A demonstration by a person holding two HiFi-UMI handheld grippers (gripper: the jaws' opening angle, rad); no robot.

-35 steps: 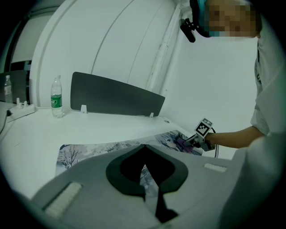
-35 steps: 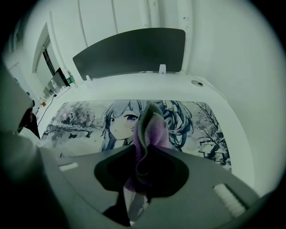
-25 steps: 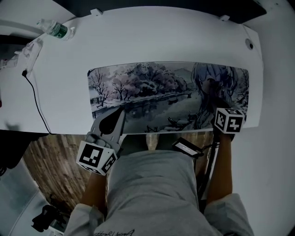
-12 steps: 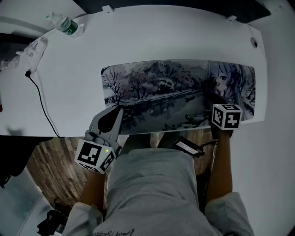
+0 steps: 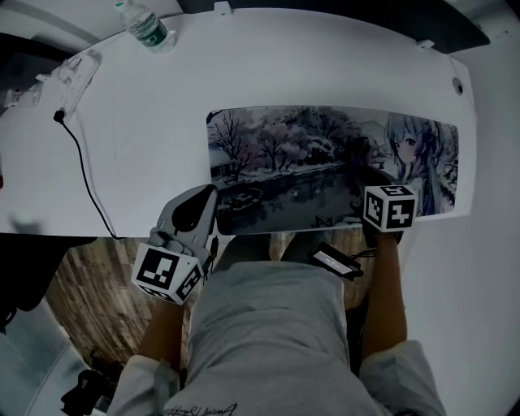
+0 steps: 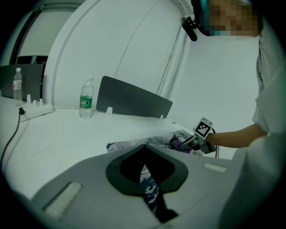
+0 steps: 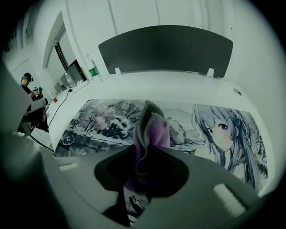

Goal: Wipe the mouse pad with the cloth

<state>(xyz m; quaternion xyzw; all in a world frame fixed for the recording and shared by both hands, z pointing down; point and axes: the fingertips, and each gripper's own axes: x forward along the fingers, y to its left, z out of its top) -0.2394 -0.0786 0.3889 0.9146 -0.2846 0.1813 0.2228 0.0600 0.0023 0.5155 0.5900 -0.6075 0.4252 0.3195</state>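
We find the mouse pad (image 5: 325, 154) lying flat on the white counter (image 5: 138, 146), its long printed face running left to right, with a landscape on the left and a drawn figure on the right. The right gripper (image 5: 378, 191) sits at the near edge of the pad's right part, its jaws pinching a folded purple cloth (image 7: 149, 134). In the right gripper view the cloth stands bunched between the jaws and pokes forward over the print, between the landscape and the figure. Whether its underside is bearing on the pad cannot be confirmed from any view. The left gripper (image 5: 203, 213) lies at the near left corner of the pad with its jaws pressed together at the tips. Nothing shows between them, and only pad print is visible through the opening behind the tips. We cannot tell whether it presses the corner down or merely rests over it. A water bottle (image 5: 145, 24), a power strip (image 5: 77, 71) and a black cable (image 5: 85, 175) lie well apart from the pad, on the counter's far left. In our judgement the wiping step is in hand, with the cloth on the right part of the pad. The next move calls for drawing the cloth across the print under even downward pressure. The left gripper should steady the corner so that the pad does not slide or ruck, and the grip on the cloth should remain firm.
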